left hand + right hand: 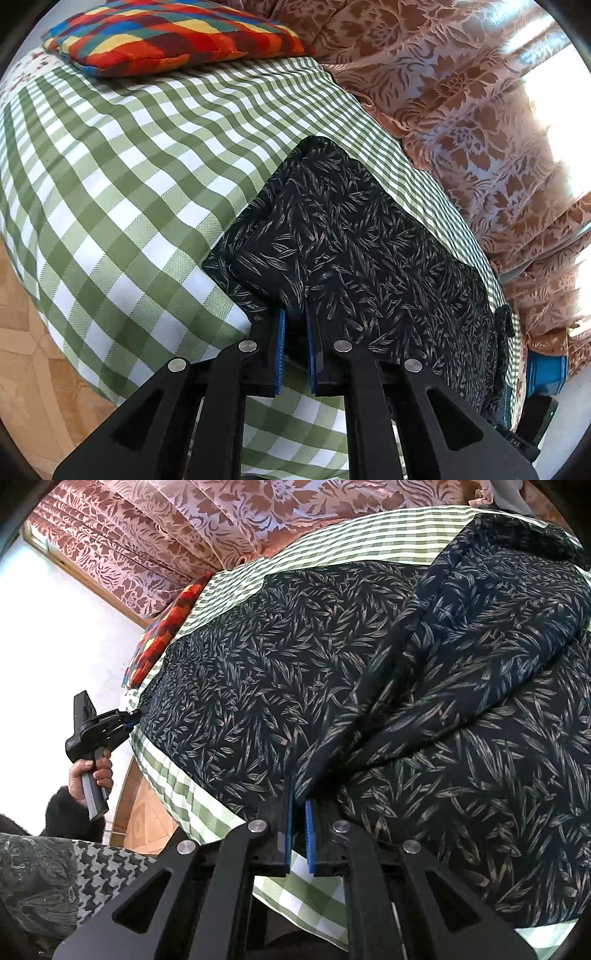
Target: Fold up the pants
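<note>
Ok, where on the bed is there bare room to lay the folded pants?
The widest free patch is the green checked sheet between the pants and the plaid pillow. Only a thin strip of sheet shows between the pants and the floral curtain. Both grippers, left and right, grip the near edge.

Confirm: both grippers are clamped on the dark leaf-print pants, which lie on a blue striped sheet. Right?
Not quite. The sheet is green and white checked, not blue striped; the left wrist view shows it plainly. The rest holds: the left gripper and the right gripper are each shut on an edge of the dark leaf-print pants.
</note>
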The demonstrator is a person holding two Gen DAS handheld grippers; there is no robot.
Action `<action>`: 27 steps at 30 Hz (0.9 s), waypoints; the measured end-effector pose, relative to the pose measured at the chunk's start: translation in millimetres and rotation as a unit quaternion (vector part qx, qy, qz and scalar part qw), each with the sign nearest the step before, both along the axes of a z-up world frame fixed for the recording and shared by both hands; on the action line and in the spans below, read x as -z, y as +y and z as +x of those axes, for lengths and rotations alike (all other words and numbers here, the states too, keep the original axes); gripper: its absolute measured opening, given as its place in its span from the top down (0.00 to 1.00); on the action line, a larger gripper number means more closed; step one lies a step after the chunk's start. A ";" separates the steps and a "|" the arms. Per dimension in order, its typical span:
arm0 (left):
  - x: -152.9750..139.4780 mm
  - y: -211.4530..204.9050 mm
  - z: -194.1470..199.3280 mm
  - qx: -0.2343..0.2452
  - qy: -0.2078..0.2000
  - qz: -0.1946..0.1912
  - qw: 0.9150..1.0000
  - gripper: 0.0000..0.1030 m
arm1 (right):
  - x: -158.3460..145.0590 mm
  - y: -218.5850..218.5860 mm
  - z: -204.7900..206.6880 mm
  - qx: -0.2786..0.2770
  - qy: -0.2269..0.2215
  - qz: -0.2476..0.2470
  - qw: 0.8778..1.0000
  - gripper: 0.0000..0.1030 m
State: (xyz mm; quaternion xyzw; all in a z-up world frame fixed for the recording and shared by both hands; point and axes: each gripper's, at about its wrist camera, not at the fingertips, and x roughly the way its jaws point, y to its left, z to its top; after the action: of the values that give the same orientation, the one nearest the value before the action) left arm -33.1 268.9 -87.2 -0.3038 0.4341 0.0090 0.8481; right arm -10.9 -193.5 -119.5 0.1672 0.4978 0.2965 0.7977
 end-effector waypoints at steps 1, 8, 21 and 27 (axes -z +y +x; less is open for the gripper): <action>-3.1 3.0 -1.6 0.001 -0.001 -0.006 1.000 0.90 | -0.7 -1.1 -0.2 -0.005 0.003 0.002 1.000 0.92; -48.2 20.4 -24.9 -0.028 -0.053 0.029 0.998 0.83 | -9.5 -16.6 -2.0 -0.010 0.005 -0.003 1.000 0.64; -36.2 -160.7 16.6 0.240 -0.085 0.112 0.961 0.83 | -64.0 -124.3 52.9 0.196 -0.052 -0.066 0.977 0.43; -21.0 -220.1 27.5 0.307 -0.083 0.093 0.944 0.83 | -57.5 -147.2 129.6 0.287 -0.008 -0.012 0.958 0.46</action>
State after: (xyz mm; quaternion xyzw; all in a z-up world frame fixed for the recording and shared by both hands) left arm -5.6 48.8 -66.1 -0.0752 0.4315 -0.2364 0.8674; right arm 118.7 -340.7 -62.0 0.2908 0.4260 0.0508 0.8552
